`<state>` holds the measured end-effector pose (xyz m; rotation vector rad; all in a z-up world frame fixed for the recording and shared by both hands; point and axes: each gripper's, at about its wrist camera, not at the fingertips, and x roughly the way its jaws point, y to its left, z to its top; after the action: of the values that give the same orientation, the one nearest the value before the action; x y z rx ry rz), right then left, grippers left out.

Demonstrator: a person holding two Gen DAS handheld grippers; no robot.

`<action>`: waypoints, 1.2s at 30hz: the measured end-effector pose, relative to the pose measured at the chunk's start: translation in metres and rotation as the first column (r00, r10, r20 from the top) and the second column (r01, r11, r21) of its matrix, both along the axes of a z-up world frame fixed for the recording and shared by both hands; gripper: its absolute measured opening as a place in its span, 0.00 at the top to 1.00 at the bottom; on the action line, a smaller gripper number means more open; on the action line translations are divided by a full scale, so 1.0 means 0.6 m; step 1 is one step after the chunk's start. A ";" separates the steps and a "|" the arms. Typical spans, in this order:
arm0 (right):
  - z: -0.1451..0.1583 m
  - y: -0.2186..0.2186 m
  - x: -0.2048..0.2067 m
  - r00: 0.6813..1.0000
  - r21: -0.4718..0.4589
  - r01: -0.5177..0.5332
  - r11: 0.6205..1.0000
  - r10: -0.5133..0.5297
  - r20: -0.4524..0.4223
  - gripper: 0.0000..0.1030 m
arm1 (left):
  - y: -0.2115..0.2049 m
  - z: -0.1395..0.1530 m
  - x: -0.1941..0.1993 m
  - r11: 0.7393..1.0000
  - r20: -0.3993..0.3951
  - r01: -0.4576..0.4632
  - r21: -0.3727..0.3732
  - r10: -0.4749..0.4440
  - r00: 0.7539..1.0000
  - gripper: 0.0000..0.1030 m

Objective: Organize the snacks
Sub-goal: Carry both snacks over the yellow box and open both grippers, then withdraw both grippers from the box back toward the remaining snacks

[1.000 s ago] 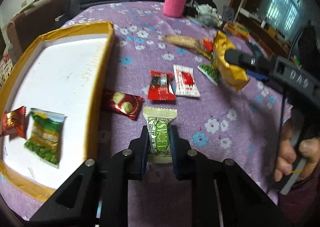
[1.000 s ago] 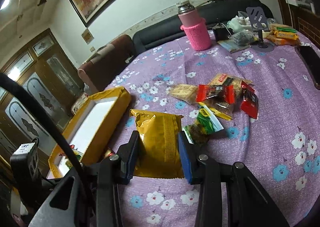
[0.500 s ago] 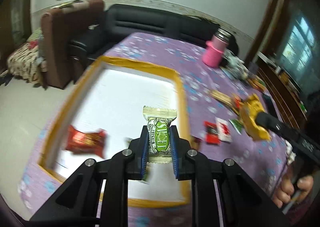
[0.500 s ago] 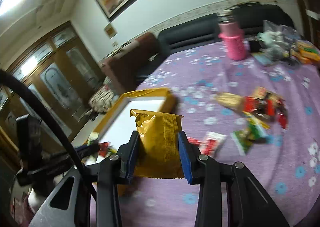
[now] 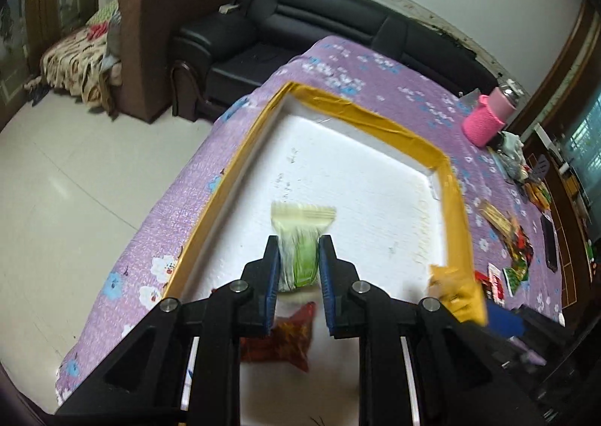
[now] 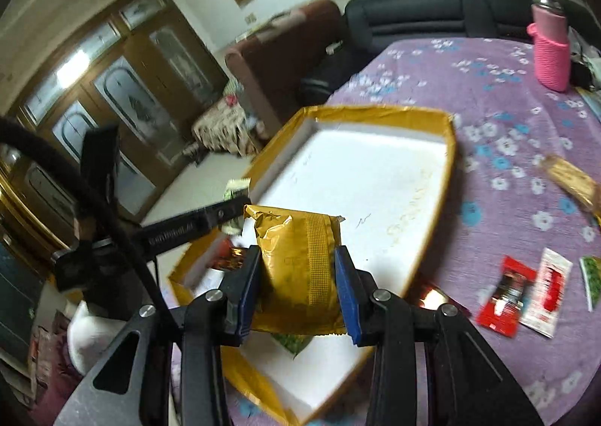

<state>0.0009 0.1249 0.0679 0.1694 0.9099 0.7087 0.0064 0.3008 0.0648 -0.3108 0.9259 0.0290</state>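
Observation:
My left gripper [image 5: 299,249] is shut on a green-and-white snack packet [image 5: 300,238] and holds it over the white tray with a gold rim [image 5: 375,118]. A red snack packet [image 5: 285,343] lies in the tray below it. My right gripper [image 6: 296,264] is shut on a gold snack bag [image 6: 300,260] above the near part of the same tray [image 6: 375,114]. The gold bag also shows at the tray's right rim in the left wrist view [image 5: 454,290]. A green packet [image 6: 293,341] peeks out under the gold bag.
Loose snack packets lie on the purple flowered tablecloth right of the tray: red and white ones [image 6: 526,290] and a tan bar [image 6: 571,182]. A pink-sleeved bottle [image 6: 550,46] stands at the back. A black sofa [image 5: 338,35] and a brown armchair [image 5: 169,31] stand beyond the table.
Both grippers have moved left from over the tablecloth to over the tray, each carrying its packet. The left gripper's green packet now looks blurred and lower between the pads.

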 end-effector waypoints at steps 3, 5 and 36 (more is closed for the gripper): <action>-0.021 0.022 0.012 1.000 -0.036 -0.003 0.999 0.002 -0.019 0.64 | 0.007 -0.014 0.009 1.000 -0.023 -0.009 -0.019 0.009 1.000 0.78; -0.032 0.032 0.015 1.000 -0.053 -0.005 0.999 0.004 -0.028 0.64 | 0.013 -0.018 0.010 0.999 -0.030 -0.016 -0.036 0.015 0.999 0.68; 0.172 -0.492 -0.223 0.771 -0.272 0.585 0.764 -0.420 0.479 0.35 | -0.220 0.216 -0.255 0.988 0.420 0.151 0.021 -0.146 0.896 0.08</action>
<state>-0.1330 -0.1701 0.1714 -0.0993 0.5593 0.0111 -0.1465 0.1691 0.1946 -0.2437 0.5165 -0.1801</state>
